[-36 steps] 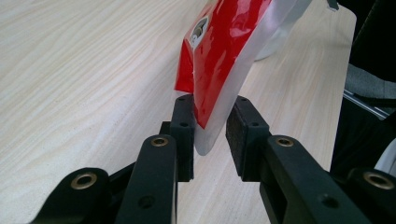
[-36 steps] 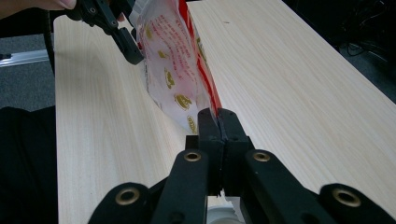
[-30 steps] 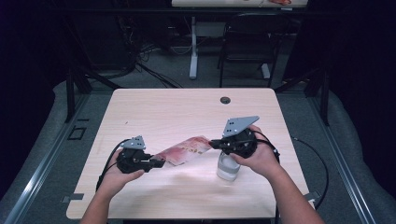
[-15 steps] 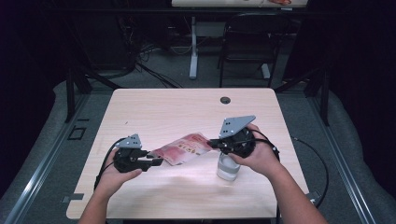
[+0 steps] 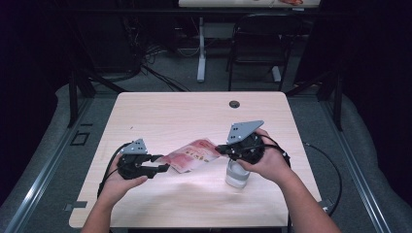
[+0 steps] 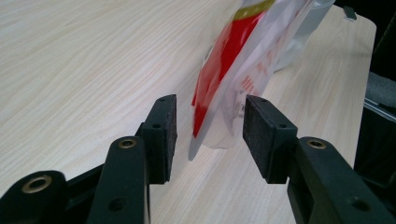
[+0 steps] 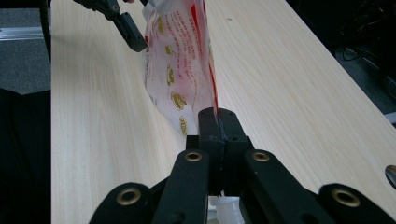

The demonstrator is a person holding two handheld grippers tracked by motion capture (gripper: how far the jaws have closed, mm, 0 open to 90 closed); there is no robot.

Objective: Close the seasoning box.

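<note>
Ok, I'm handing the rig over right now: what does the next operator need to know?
Right gripper: shut on one end of the red-and-white pouch, holding it up over the table.
Left gripper: open. Its jaws have just been opening; the pouch's other end hangs between the pads without being pressed.
White container: stands on the table under the right hand.
Done: left has let go of the pouch; right alone carries it.
Left: probably regrip or move the pouch toward the container; the aim cannot be told from here.
</note>
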